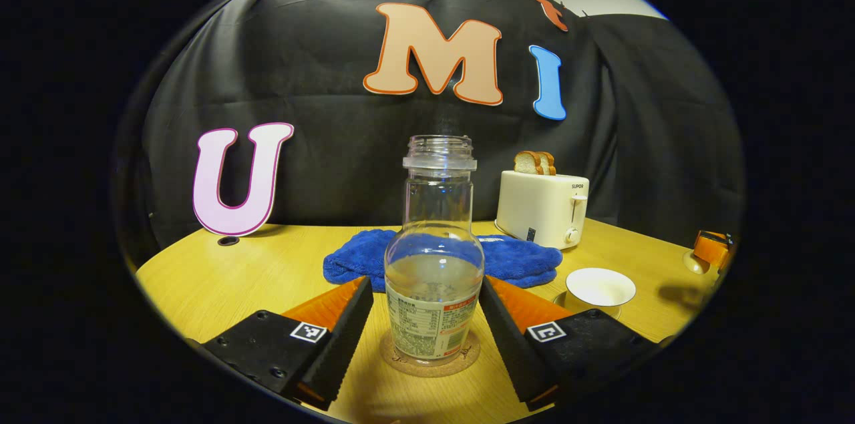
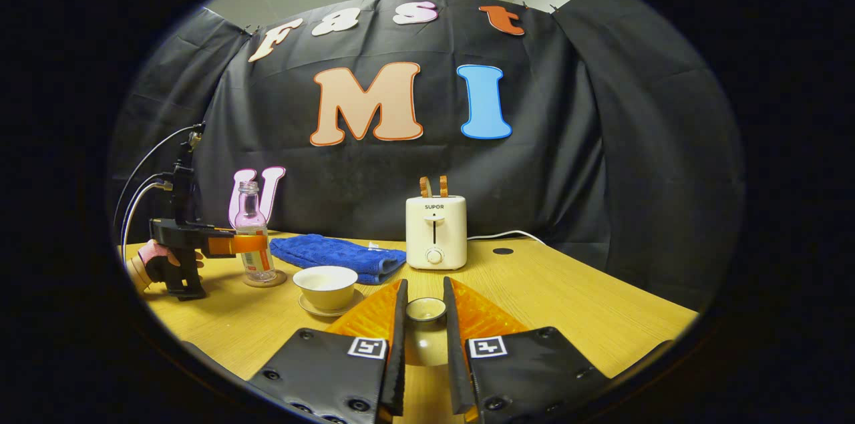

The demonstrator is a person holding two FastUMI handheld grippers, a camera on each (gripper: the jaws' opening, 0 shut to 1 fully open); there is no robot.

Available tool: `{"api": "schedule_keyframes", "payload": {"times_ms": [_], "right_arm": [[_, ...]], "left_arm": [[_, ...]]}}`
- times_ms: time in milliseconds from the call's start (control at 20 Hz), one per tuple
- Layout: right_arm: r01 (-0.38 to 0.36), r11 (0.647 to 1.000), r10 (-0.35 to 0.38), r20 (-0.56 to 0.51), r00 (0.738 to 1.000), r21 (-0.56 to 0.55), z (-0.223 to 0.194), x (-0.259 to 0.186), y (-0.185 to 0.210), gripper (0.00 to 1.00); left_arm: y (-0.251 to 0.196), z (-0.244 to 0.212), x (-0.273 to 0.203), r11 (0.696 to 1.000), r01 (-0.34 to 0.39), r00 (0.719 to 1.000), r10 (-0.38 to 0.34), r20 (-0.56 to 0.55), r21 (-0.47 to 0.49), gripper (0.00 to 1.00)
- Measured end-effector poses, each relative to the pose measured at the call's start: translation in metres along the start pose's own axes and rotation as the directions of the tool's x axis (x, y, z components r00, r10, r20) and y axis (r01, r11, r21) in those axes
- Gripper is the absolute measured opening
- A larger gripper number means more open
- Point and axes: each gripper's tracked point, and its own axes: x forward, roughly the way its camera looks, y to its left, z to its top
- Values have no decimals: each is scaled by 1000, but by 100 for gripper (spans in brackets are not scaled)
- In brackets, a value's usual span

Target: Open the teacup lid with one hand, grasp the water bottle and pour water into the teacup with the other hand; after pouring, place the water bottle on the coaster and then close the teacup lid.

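Observation:
An uncapped clear water bottle (image 1: 434,264), part full, stands upright on the round cork coaster (image 1: 409,362). My left gripper (image 1: 424,284) is open, one finger on each side of the bottle with a small gap on the left. In the right gripper view a hand holds that gripper (image 2: 240,244) at the bottle (image 2: 250,230). The open white teacup (image 2: 326,285) sits on its saucer (image 2: 330,309); it also appears in the left gripper view (image 1: 600,287). My right gripper (image 2: 424,285) is shut on the teacup lid (image 2: 426,309), held above the table right of the cup.
A cream toaster (image 1: 542,207) with bread slices stands at the back of the wooden table (image 1: 254,270). A blue towel (image 1: 521,257) lies crumpled behind the bottle and left of the toaster. A white cable (image 2: 507,234) runs behind the toaster.

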Motion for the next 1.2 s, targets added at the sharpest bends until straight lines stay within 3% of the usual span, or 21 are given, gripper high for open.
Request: {"api": "schedule_keyframes", "payload": {"times_ms": [500, 950, 1200], "right_arm": [[-15, 1000, 15, -1, 1000, 1, 0, 0, 3, 30], [-248, 969, 248, -51, 967, 9, -10, 46, 73, 30], [-296, 955, 296, -11, 955, 12, -6, 77, 105, 30]], "left_arm": [[-10, 6, -32, 997, -12, 998, 7, 65, 70, 95], [-15, 10, -73, 992, -72, 991, 59, 123, 100, 95], [-20, 8, -92, 995, -64, 989, 53, 138, 74, 94]]}}
